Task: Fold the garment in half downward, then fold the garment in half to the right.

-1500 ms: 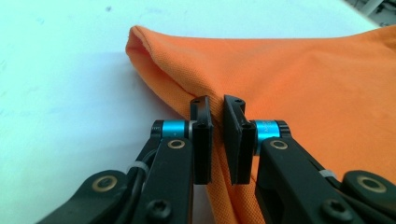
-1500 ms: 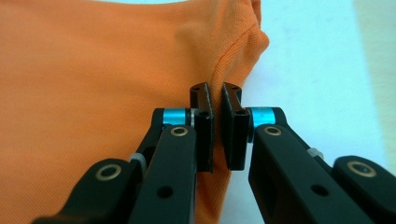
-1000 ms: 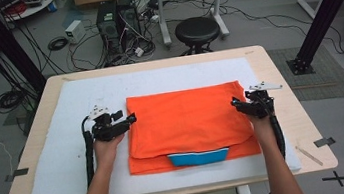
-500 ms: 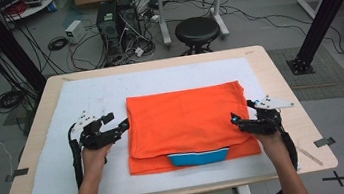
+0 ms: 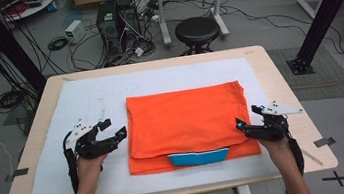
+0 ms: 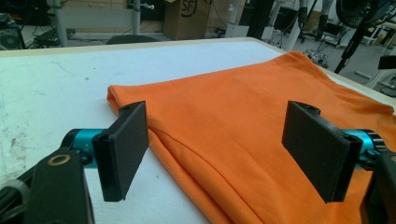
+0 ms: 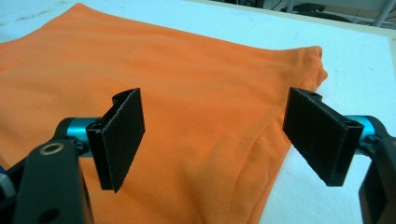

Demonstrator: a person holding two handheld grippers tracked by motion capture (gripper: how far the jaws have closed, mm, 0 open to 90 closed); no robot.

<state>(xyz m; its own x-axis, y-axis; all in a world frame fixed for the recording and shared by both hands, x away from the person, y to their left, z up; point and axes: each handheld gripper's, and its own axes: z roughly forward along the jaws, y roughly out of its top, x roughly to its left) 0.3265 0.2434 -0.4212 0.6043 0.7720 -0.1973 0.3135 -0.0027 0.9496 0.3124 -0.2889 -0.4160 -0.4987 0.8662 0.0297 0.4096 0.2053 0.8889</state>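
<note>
An orange shirt [image 5: 186, 123] lies folded flat on the white mat, its blue collar [image 5: 199, 157] showing at the near edge. My left gripper [image 5: 113, 129] hovers just off the shirt's left edge, open, with nothing pressed between its pads. In the left gripper view the folded edge [image 6: 187, 154] lies below the wide-apart jaws of the left gripper [image 6: 217, 137]. My right gripper [image 5: 246, 118] sits at the shirt's right edge, also open. In the right gripper view the cloth [image 7: 210, 93] lies under the spread jaws of the right gripper [image 7: 215, 128]. Both pairs of jaws have just been opening.
The white mat [image 5: 84, 98] covers the wooden table [image 5: 284, 87]. A black stool [image 5: 196, 30], computer cases and cables stand beyond the far edge. Black frame posts [image 5: 329, 5] rise at both sides. Tape pieces [image 5: 324, 141] lie near the table's right corner.
Both hands have drawn back toward the near edge and slightly outward from the shirt's side edges. The jaws have let go of the cloth, which now lies flat.
</note>
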